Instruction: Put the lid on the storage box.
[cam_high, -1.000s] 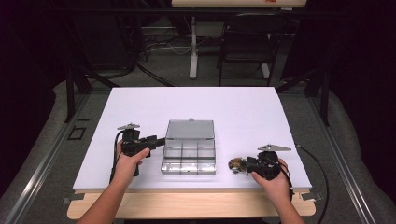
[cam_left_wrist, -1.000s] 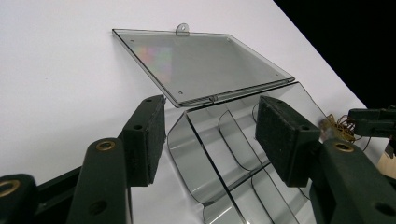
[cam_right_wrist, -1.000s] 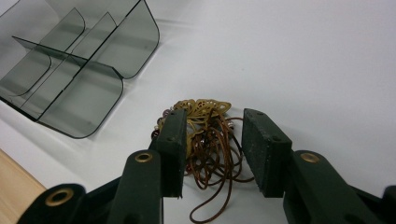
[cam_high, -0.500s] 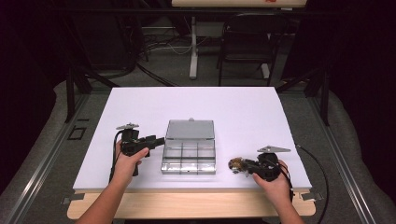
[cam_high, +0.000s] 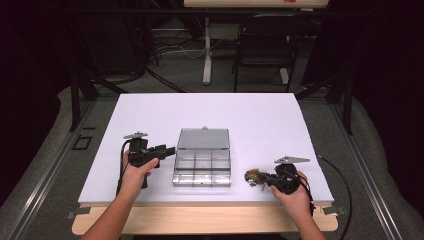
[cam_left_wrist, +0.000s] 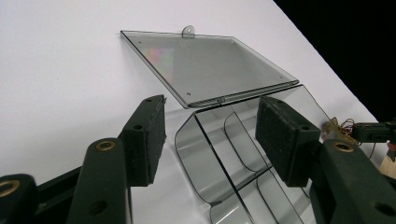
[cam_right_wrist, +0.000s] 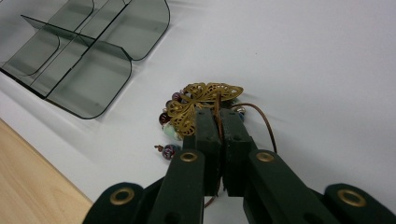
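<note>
Right tool (cam_right_wrist: 218, 122): jaws have just been closing and now stand together on the thin brown cord of the necklace (cam_right_wrist: 201, 105), right behind its brass butterfly pendant. The necklace lies on the white table (cam_high: 260, 120), near edge, just right of the clear plastic box (cam_high: 202, 169). From above we see the same tool (cam_high: 264, 179) pointing left toward the box.

Left tool (cam_left_wrist: 212, 133): jaws apart, one on each side of the box's near-left corner, pads not pressing on the wall as far as we can tell. The lid (cam_left_wrist: 210, 67) lies folded back flat on the table on the far side.

Risks as we judge them:
- The grip is on a thin cord only; the heavy pendant and beads hang free. On a lift they may swing, catch on a divider or the box rim, or slip through the pads
- The loose cord loop trails to the right of the jaws; it could drag or snag under the tool
- The box is light and not clamped; a bump from the necklace or the left tool could slide it, or tip the lid

Pose: the right hand (cam_high: 295, 192) sits low at the near right edge, tool nearly level. The left hand (cam_high: 137, 170) holds its tool (cam_high: 167, 150) level, pointing right at the box; both forearms come in from the near side
</note>
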